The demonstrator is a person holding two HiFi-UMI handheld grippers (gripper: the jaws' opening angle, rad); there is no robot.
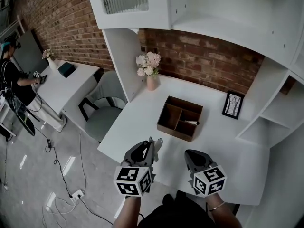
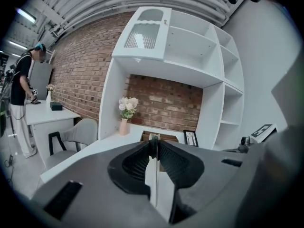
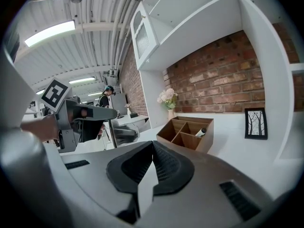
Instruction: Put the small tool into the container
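A brown wooden container (image 1: 167,119) with several compartments stands mid-desk, ahead of both grippers. A small white item (image 1: 191,122) lies in one compartment, and it also shows in the right gripper view (image 3: 201,132). My left gripper (image 1: 151,147) hovers over the desk's near edge, shut on a thin light-grey small tool (image 1: 156,142) that pokes out past its tips. In the left gripper view the tool (image 2: 153,137) shows edge-on between the pads, with the container (image 2: 167,137) straight behind. My right gripper (image 1: 190,154) is beside it, shut with nothing in it (image 3: 152,144).
A pink vase of flowers (image 1: 151,71) and a framed picture (image 1: 232,104) stand at the back of the white desk (image 1: 237,156). White shelves rise above and to the right. A grey chair (image 1: 103,106) is at the left, and a person (image 1: 13,82) stands at another desk.
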